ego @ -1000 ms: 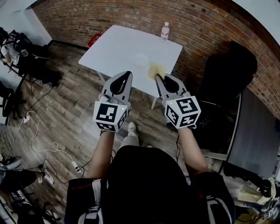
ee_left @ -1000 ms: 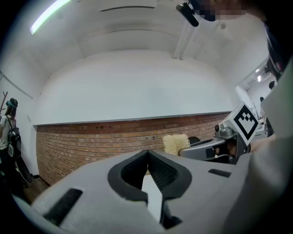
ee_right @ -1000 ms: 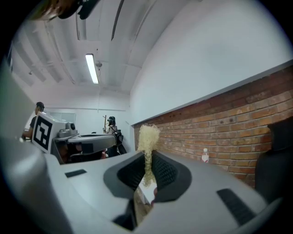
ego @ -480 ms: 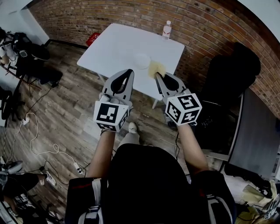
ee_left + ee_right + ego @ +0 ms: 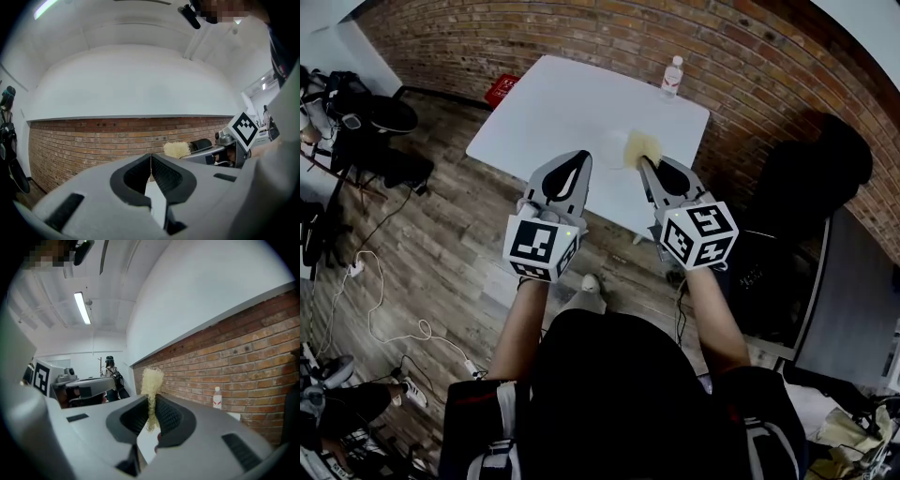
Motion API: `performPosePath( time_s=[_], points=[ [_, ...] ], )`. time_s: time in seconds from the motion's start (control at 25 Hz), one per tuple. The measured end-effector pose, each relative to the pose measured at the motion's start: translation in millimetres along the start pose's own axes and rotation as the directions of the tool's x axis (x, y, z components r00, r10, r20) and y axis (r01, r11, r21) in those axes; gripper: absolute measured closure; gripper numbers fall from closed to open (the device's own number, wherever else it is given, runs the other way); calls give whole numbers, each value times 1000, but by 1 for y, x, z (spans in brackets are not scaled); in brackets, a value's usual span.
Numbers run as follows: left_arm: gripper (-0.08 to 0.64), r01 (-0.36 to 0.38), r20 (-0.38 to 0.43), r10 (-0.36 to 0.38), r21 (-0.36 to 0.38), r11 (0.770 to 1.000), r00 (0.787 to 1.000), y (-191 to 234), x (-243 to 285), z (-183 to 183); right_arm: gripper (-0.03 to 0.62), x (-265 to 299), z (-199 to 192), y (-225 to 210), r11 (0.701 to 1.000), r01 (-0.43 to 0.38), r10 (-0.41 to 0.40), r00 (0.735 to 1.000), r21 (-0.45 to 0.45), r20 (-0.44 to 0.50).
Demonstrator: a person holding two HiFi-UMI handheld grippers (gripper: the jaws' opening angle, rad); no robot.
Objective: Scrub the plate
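Standing before a white table set against a brick wall: one person, a gripper in each hand, both held side by side over the table's near edge.

- Left gripper: jaws pressed fully together, nothing between them.
- Right gripper: jaws clenched on a straw-yellow fibrous scrubber, which stands out past the tips as a ragged tuft.
- Plate: white on white and only faintly traceable. It lies on the table top just left of the scrubber, beyond the two sets of tips. Whether the scrubber touches it cannot be told.
- Water bottle: clear, red label, upright at the table's far edge, close to the wall.
- Red object: on the floor by the table's far left corner, not identifiable.
- Black chair: to the right of the table.
- Plank floor: dark wood, with a white cable trailing across it at the left.
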State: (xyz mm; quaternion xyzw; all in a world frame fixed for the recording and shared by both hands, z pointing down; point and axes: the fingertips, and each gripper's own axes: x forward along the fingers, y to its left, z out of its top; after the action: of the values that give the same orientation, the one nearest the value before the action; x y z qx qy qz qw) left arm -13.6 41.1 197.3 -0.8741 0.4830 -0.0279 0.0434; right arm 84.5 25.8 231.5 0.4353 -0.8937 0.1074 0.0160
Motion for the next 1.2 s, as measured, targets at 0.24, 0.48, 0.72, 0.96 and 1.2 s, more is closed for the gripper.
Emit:
performPosePath(
  time_s=[0.24, 0.48, 0.72, 0.96, 1.2],
  points=[
    [538, 53, 20, -53, -10, 999, 998, 31, -21, 28, 554, 15, 28, 41, 999, 32, -32, 999, -8, 10],
    [538, 90, 41, -90, -9, 996, 995, 61, -34, 45, 554, 33, 51, 69, 998, 62, -61, 998, -32, 23],
    [538, 122, 50, -121, -21, 992, 991, 77, -25, 41, 554, 53, 55, 67, 995, 90, -89, 996, -50, 20],
    [538, 136, 53, -132, -74, 988, 990, 87, -27, 36, 554, 65, 52, 76, 994, 93, -93, 996, -60, 4],
    [538, 137, 26, -135, -109, 985, 990, 96, -3, 22, 554, 84, 51, 61, 995, 82, -82, 997, -59, -5]
  ],
)
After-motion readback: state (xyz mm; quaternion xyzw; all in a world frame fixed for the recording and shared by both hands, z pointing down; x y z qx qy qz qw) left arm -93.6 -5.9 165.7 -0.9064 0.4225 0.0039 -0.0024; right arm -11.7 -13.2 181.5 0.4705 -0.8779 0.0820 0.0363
